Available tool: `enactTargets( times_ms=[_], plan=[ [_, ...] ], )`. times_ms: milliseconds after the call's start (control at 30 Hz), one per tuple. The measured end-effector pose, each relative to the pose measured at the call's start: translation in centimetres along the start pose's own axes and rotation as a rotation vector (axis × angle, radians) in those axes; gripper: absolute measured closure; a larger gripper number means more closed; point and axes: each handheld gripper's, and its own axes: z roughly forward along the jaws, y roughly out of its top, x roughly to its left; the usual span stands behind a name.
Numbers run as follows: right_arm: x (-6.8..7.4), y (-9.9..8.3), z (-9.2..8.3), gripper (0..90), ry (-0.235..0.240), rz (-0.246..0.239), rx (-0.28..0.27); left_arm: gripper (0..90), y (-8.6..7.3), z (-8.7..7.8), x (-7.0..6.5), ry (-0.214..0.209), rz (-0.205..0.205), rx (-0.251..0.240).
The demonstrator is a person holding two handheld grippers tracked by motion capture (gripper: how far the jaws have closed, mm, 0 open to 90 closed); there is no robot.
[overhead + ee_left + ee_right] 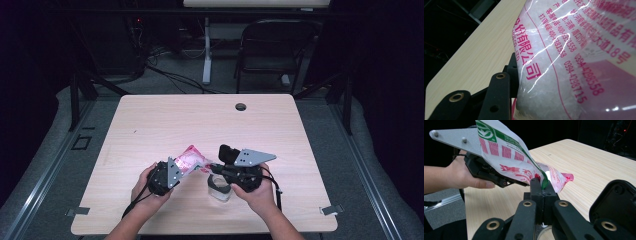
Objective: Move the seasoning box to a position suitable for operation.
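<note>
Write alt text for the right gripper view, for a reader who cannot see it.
The right gripper, jaws shut, pinches a corner of a plastic bag printed in red and green. A hand holds the left gripper on the bag's far side, above a pale wooden table.

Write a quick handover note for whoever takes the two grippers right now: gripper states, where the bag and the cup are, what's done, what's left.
Left gripper: clamped on the body of the pink-printed plastic bag of white granules, holding it off the table.
Right gripper: jaws shut on the bag's green-edged corner.
Clear cup: stands on the table right under the right gripper, near the front edge; whether anything is in it cannot be told.
Done: bag lifted, held between both grippers beside and above the cup.
Left, probably: open the pinched corner and pour into the cup. No opening is visible yet.
</note>
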Motion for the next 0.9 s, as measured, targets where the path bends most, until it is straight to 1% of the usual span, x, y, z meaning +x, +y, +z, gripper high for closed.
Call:
enactTargets(
  times_ms=[167,300,367,400,433,633,800,900],
  plan=[
    [-0.1,-0.2,-0.2,90.0,-0.007,-0.001,0.002,64.3,0.2,0.1,-0.2,0.014,0.011,0.0],
    [-0.2,-0.7,-0.2,90.0,-0.014,0.009,0.009,64.4,0.3,0.3,-0.4,0.029,0.034,0.009],
    [-0.2,-0.9,-0.3,90.0,-0.017,0.009,0.013,64.4,0.3,0.3,-0.5,0.032,0.037,0.005],
    [-0.2,-1.0,-0.3,90.0,-0.019,0.012,0.009,64.4,0.4,0.3,-0.6,0.042,0.047,0.01],
    [-0.2,-1.1,-0.3,90.0,-0.02,0.012,0.012,64.4,0.4,0.4,-0.6,0.046,0.048,0.008],
    [-0.2,-1.5,-0.3,90.0,-0.029,0.012,0.009,64.4,0.4,0.4,-0.8,0.055,0.065,0.015],
    [-0.2,-1.9,-0.3,90.0,-0.031,0.021,0.004,64.4,0.4,0.5,-0.9,0.058,0.078,0.025],
    [-0.2,-2.1,-0.3,90.0,-0.031,0.025,0.005,64.4,0.4,0.6,-1.0,0.065,0.081,0.023]
  ],
)
